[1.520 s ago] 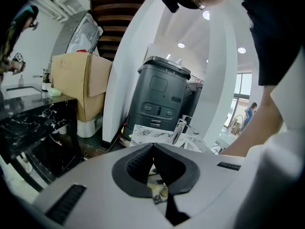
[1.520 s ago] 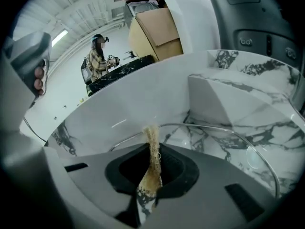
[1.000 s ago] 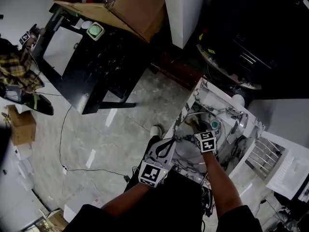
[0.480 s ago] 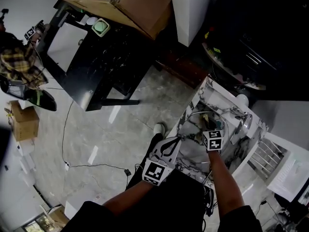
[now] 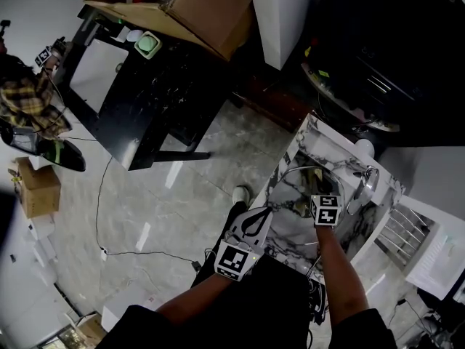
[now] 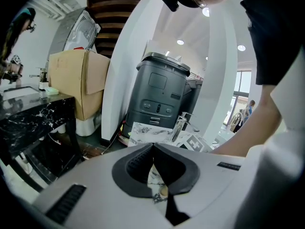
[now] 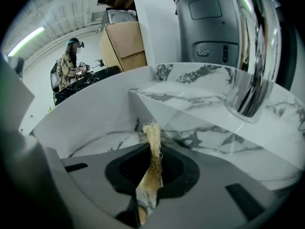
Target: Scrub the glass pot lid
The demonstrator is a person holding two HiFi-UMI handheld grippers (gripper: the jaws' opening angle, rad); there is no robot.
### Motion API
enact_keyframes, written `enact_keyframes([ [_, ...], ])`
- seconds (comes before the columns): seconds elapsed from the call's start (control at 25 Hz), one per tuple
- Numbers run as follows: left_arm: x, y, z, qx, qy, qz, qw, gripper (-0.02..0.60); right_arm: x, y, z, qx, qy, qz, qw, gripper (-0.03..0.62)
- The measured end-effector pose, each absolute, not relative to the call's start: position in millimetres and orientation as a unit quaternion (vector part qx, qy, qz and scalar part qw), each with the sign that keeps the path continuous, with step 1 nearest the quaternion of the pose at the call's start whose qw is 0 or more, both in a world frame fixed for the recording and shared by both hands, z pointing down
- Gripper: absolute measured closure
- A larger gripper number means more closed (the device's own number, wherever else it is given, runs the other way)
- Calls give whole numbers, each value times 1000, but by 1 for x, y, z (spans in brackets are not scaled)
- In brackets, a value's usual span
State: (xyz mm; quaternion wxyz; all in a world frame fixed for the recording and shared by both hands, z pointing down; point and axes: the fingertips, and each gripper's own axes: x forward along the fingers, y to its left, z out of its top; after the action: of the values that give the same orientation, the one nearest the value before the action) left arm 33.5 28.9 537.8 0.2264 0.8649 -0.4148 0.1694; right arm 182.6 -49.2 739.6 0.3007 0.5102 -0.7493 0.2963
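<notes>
1. The marble counter [image 5: 328, 148] holds a sunken sink basin [image 5: 289, 198], with the chrome faucet [image 5: 362, 187] at its far side.
2. A black counter [image 5: 145, 100] stands well apart across the floor and carries a cardboard box [image 5: 196, 6]. A person in a plaid shirt [image 5: 29, 97] is at its far end.
3. The glass pot lid [image 7: 105, 137] lies in the sink basin. In the right gripper view its rim shows as a thin arc just beyond the jaws.
4. The left tool [image 6: 153, 147] is over the near edge of the marble counter. Its jaws meet at the tips, and nothing shows between them.
5. The right tool [image 7: 151, 163] reaches into the basin, its jaws closed on a fibrous tan scrubber [image 7: 153, 132].
6. The scrubber stands up out of the pads. Whether it touches the lid cannot be told.
</notes>
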Motion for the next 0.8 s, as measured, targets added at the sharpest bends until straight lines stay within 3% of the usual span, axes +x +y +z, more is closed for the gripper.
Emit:
enact_keyframes([
  [0.8, 45, 34, 537, 869, -404, 170, 230, 566, 210, -40, 741, 537, -732, 284, 309, 539],
])
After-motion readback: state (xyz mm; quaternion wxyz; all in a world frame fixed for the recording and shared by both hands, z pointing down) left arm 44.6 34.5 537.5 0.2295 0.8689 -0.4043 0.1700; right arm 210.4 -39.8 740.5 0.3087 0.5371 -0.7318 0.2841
